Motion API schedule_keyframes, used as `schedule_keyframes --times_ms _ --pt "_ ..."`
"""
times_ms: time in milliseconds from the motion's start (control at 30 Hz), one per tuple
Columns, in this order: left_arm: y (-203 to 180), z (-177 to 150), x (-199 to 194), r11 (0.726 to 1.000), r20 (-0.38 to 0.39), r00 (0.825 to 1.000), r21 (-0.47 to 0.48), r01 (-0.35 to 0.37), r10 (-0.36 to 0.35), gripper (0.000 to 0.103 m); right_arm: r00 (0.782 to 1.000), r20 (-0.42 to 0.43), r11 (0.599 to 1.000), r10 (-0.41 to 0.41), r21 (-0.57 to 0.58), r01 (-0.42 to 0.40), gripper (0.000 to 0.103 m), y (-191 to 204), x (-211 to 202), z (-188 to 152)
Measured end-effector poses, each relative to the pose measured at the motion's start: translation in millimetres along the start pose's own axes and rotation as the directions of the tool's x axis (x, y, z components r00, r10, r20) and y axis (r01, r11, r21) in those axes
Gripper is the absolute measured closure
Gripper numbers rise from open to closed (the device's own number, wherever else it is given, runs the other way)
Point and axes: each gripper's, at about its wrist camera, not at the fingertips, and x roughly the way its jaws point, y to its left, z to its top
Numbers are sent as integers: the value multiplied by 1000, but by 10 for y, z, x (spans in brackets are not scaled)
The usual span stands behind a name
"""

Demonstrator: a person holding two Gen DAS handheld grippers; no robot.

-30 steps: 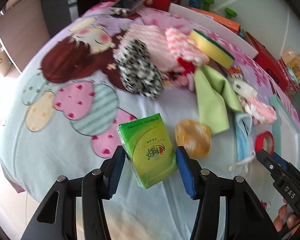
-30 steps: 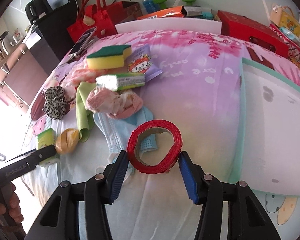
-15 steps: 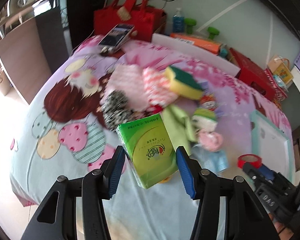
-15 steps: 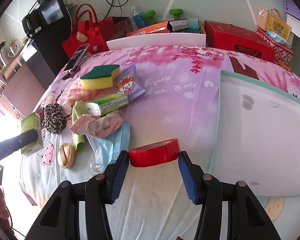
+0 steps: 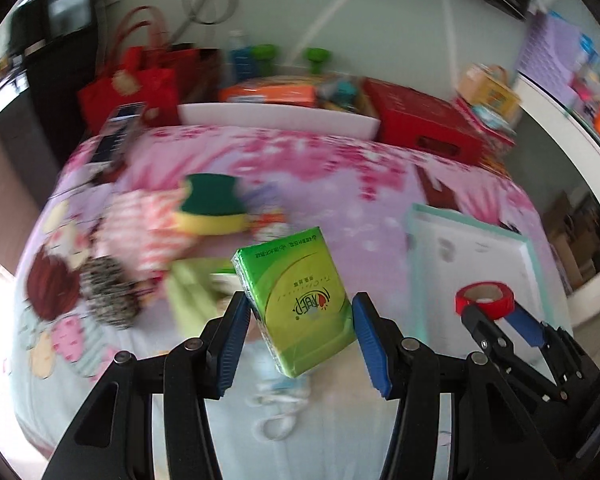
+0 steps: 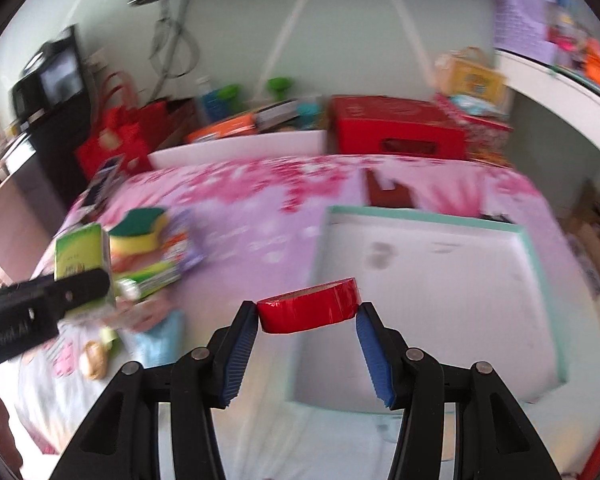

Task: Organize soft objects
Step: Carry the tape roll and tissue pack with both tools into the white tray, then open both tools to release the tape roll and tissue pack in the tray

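My left gripper (image 5: 298,312) is shut on a green tissue pack (image 5: 296,300) and holds it in the air above the bed. My right gripper (image 6: 307,316) is shut on a red tape roll (image 6: 308,311), held over the near left corner of the white tray with a teal rim (image 6: 420,214). The tape roll (image 5: 484,300) and tray (image 5: 472,222) also show in the left wrist view, and the tissue pack (image 6: 80,254) in the right wrist view. Soft items lie at the left of the bed: a green-and-yellow sponge (image 5: 212,210), a leopard scrunchie (image 5: 108,292), a green cloth (image 5: 188,296).
The bed has a pink floral sheet (image 6: 252,184). A phone (image 5: 116,136) lies at its far left edge. Behind the bed stand a red bag (image 5: 136,84), a white board (image 5: 276,118) and a red box (image 5: 428,124). A blue face mask (image 6: 160,336) lies near the front.
Both grippers rose and swung right with their loads. The tape roll now hangs over the tray's corner, and the tissue pack has moved toward the middle of the bed.
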Motion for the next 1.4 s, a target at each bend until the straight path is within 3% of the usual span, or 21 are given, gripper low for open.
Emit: schedule_keyframes --times_ms 133,433,667,867,900,1067,1100,1333,1400 --pt "-386 16 193 996 -55 996 48 77 -74 49 995 -10 990 -95 101 96 49 -444 42 -1" --pt "-1154 51 584 974 -113 984 164 154 -137 48 964 -70 926 -258 265 267 49 -1284 148 -154" --pt "-1594 -29 884 940 -116 979 281 192 -166 48 950 -87 901 -300 300 312 49 -1550 203 -224" --pt "-1632 -83 980 935 -144 973 283 213 -178 46 951 -93 903 -294 299 309 48 -1524 245 -236" --pt "-1624 -81 962 935 -137 974 284 212 -180 41 952 -91 905 -291 298 305 47 -1513 247 -233" --pt "-1557 -60 951 943 -121 979 272 190 -162 30 952 -102 901 -288 308 305 28 -1496 244 -251" --pt "-1535 -56 956 946 -122 980 266 187 -160 24 952 -104 899 -287 314 305 27 -1504 244 -254" --pt "-1375 -15 928 964 -80 989 228 137 -122 12 951 -111 896 -290 318 310 15 -1515 241 -268" --pt "-1314 0 923 970 -62 993 219 108 -97 4 949 -108 897 -296 312 315 8 -1503 239 -268"
